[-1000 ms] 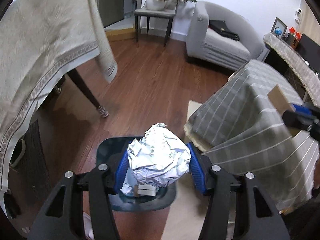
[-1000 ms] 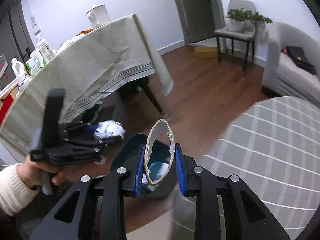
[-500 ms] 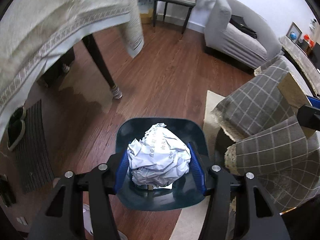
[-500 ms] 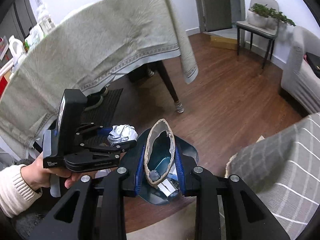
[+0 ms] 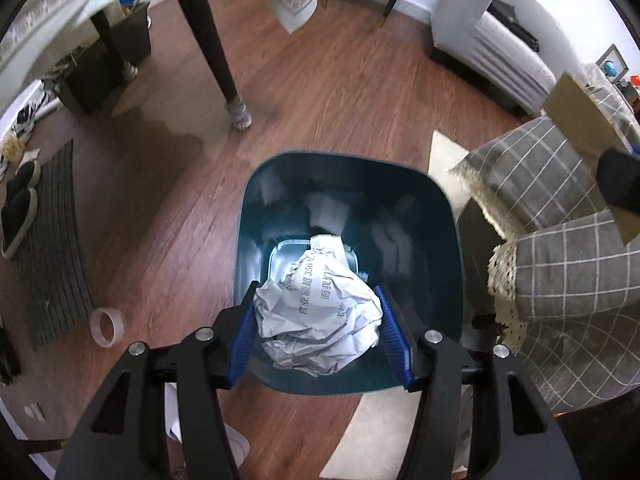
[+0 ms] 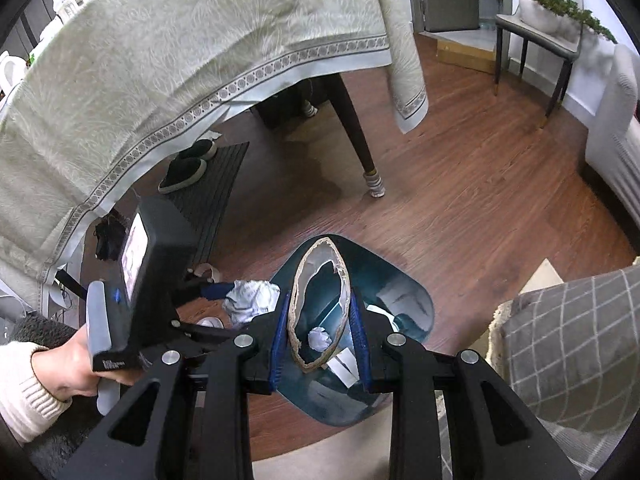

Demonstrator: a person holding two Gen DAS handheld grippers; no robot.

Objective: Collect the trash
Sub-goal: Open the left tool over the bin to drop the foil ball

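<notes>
Slippers (image 5: 18, 208) lie on a dark ribbed mat (image 5: 52, 248) at the far left of the left wrist view, and a roll of clear tape (image 5: 107, 327) sits on the wooden floor (image 5: 320, 92) just beside the mat. A dark table leg (image 5: 212, 44) with a sock-like cover on its foot stands further back. In the middle, the left gripper (image 5: 318, 330) is clenched on a ball of crumpled paper (image 5: 318, 320) with printed writing, its blue pads pressing both sides of the ball. The ball hangs directly over the open mouth of a dark teal bin (image 5: 452, 264), which stands on the floor; more white paper lies at the bin's bottom. To the right, a grey checked cloth (image 5: 560, 272) with a lace fringe drapes close beside the bin, and a grey sofa (image 5: 488, 36) stands well behind.

In the right wrist view, a hand (image 6: 76, 364) in a cream sleeve holds the left gripper (image 6: 224, 304) at the left, under a pale tablecloth (image 6: 160, 48), the paper ball (image 6: 252, 300) still between its fingers. In the middle, the right gripper (image 6: 319, 340) grasps a squashed cardboard tube (image 6: 298, 300), end-on, flattened to an oval between the blue pads. The tube is held above the bin (image 6: 400, 280); through it a scrap of white paper shows inside the bin. The checked cloth (image 6: 568, 360) fills the right edge.
</notes>
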